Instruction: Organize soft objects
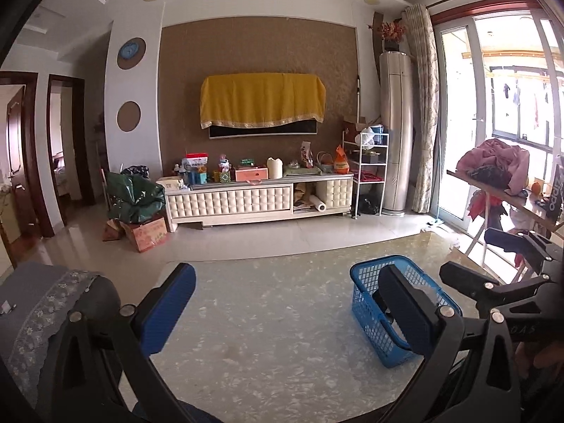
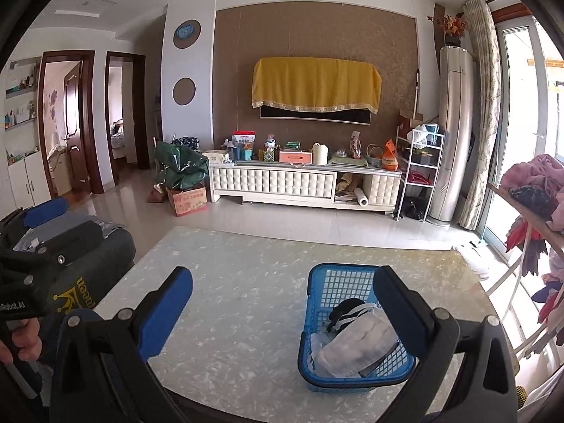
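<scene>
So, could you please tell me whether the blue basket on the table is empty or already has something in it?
It has things in it. In the right wrist view the blue basket holds a pale padded item and a dark item behind it.

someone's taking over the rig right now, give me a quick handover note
Left gripper: open, empty, over the pale marbled table.
Right gripper: open, empty, over the same table.
Blue plastic mesh basket stands on the table's right side, holding a white padded soft piece and a black-and-white fabric item.
Done: those soft pieces are in the basket; no loose soft objects show on the tabletop.
Left: likely nothing on the table; check the pink cloth pile on the side rack if it counts.
</scene>
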`<state>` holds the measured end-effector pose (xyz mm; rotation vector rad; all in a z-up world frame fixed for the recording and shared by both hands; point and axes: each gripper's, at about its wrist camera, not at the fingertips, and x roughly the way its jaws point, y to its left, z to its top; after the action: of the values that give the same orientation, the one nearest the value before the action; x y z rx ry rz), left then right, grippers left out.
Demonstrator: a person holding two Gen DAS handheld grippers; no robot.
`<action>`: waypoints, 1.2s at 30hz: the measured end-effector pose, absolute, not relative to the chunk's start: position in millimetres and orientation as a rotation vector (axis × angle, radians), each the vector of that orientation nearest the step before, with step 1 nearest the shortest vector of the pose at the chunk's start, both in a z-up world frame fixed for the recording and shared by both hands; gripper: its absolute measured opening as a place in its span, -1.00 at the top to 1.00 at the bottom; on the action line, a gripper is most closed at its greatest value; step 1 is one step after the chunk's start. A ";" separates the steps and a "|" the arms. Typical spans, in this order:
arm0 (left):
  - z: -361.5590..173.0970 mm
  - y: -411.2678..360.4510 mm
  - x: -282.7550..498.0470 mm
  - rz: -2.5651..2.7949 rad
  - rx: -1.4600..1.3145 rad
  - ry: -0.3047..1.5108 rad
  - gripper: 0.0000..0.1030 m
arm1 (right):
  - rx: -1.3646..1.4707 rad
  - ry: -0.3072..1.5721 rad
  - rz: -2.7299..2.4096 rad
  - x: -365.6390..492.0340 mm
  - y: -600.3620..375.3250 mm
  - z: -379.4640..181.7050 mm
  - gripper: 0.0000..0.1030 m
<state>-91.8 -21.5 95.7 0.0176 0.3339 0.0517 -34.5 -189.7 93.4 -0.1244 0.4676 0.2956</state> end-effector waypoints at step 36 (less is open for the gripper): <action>95.9 -28.9 -111.0 0.044 0.039 0.339 -1.00 | -0.116 0.483 0.288 -57.6 -189.5 89.9 -0.99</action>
<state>-111.0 -28.9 95.9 0.0390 0.3386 0.0436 -57.6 -189.5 89.9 -0.1163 0.4826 0.2882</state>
